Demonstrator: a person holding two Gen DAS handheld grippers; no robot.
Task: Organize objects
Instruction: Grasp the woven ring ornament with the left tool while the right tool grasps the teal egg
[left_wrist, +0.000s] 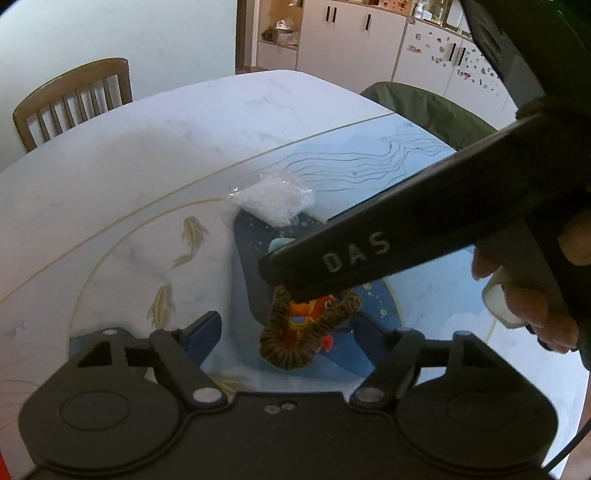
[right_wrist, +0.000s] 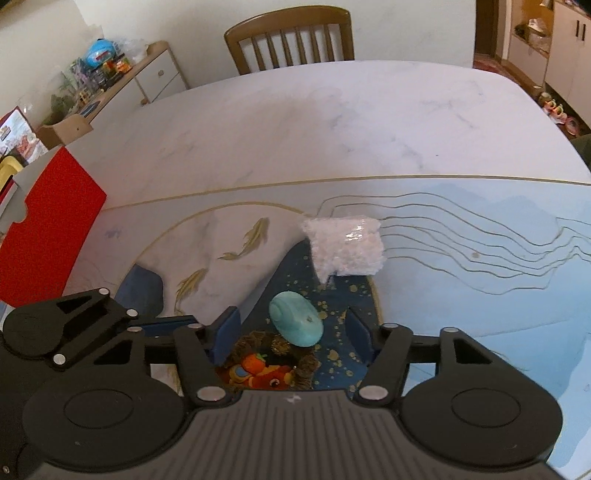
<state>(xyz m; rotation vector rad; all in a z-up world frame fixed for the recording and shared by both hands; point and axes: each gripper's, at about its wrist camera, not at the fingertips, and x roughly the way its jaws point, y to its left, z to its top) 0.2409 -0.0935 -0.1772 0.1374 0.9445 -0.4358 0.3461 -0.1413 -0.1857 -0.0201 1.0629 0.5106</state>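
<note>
A brown fuzzy hair tie (left_wrist: 291, 350) with an orange fish charm lies on the dark blue patch of the mat. My left gripper (left_wrist: 280, 328) is open, its blue fingers standing on either side of the tie. My right gripper (right_wrist: 291, 332) is open too and hangs low over the same spot. In its view the hair tie (right_wrist: 273, 365) sits between its fingers, beside a teal oval object (right_wrist: 295, 323). The right gripper's black arm (left_wrist: 369, 247) crosses the left wrist view and hides most of the teal object (left_wrist: 280, 243). A white bubble-wrap piece (right_wrist: 343, 247) lies just beyond.
A printed mat (right_wrist: 461, 277) with gold fish covers the near half of the marble table (right_wrist: 295, 129). A red box (right_wrist: 48, 229) stands at the left edge. A wooden chair (right_wrist: 291, 40) is at the far side. A person's hand (left_wrist: 535, 306) holds the right gripper.
</note>
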